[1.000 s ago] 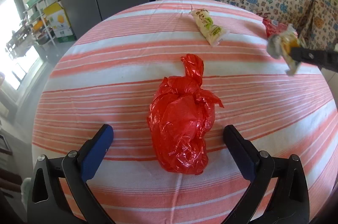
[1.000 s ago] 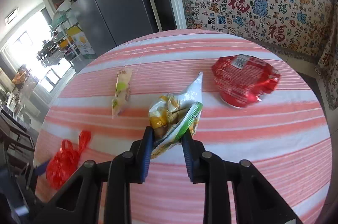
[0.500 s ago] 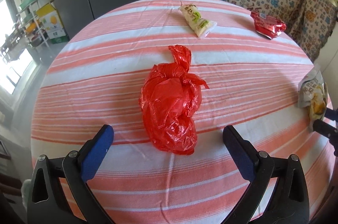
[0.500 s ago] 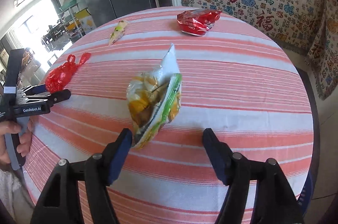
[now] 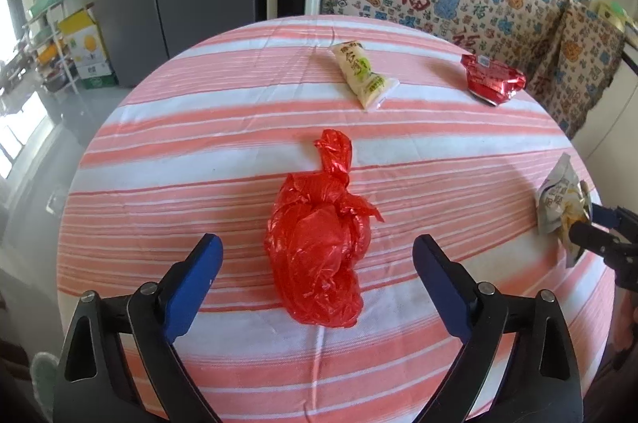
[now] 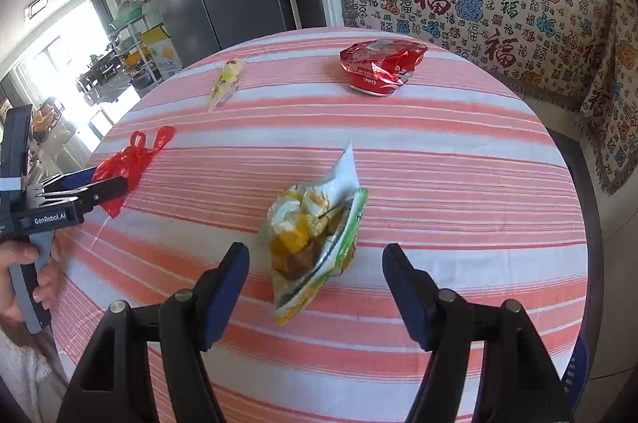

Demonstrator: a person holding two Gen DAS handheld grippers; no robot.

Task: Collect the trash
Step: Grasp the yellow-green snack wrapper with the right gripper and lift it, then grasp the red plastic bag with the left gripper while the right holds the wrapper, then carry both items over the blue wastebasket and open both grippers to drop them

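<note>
Here the round bench under a pink-and-white striped cloth carries four pieces of trash. The left tongs stand wide apart, having just narrowed a little, around the knotted red plastic bag near the bench's near edge — the pads do not touch it. The right tongs have just opened; the crumpled yellow-green snack wrapper lies between them, free. A cream tube-shaped packet and a red foil bag lie toward the far edge.

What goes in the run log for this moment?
left gripper: open, straddling red bag | right gripper: open, just released yellow-green wrapper | tablecloth
</note>
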